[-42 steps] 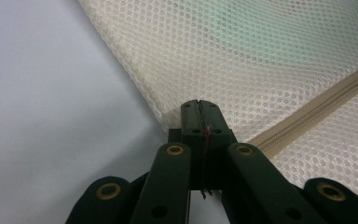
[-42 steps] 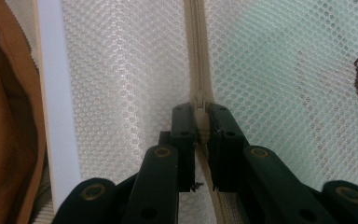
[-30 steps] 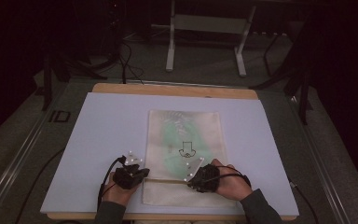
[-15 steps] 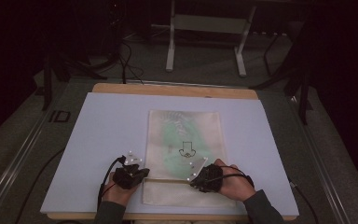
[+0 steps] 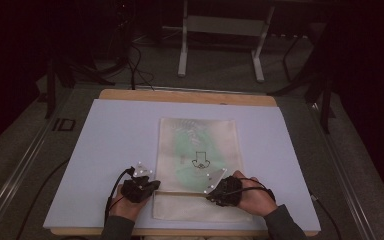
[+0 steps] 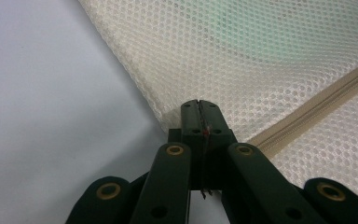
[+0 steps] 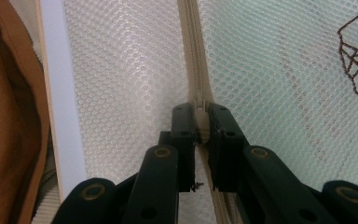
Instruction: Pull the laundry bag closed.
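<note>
The cream mesh pouch (image 5: pixel 198 165) lies flat on the counter (image 5: pixel 105 145), light, limp and likely to bunch, so the left gripper (image 6: pixel 199 108) pinches its corner edge shut while the right gripper (image 7: pixel 198 109) nips the zipper pull (image 7: pixel 199 100), the best hold.

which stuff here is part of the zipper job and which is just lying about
In the job:
- mesh zipper bag
- zipper and its pull
- left gripper, shut on the bag's edge
- right gripper, shut on the pull

Lying about:
- white board
- metal stand behind the table
- floor cables
</note>
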A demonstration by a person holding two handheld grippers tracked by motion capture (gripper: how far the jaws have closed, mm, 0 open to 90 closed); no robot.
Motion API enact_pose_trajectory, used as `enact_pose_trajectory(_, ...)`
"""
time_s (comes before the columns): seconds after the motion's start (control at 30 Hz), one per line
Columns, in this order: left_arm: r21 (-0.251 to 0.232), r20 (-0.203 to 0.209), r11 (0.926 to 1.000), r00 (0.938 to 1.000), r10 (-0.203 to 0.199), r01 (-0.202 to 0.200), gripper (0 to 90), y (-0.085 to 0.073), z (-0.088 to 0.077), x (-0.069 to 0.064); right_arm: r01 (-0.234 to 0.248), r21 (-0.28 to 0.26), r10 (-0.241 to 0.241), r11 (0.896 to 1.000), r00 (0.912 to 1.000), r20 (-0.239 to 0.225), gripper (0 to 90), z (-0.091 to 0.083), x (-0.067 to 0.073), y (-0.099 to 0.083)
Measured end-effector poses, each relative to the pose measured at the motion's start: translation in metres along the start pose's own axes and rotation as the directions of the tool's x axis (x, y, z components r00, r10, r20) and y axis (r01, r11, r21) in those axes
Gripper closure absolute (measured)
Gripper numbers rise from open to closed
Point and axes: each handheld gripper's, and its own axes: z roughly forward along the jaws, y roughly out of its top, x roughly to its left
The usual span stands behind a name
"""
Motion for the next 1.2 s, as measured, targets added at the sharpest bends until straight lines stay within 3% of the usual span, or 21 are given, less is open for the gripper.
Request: enact_pose_trajectory(1.2, -0.001, 0.002, 1.0, 1.0, 0.001, -0.001, 89.6, -0.001, 0.0, 0.0, -0.032, -0.004, 0.032, 0.999, 0.9995, 0.007, 82.2, -0.006, -0.002, -0.022)
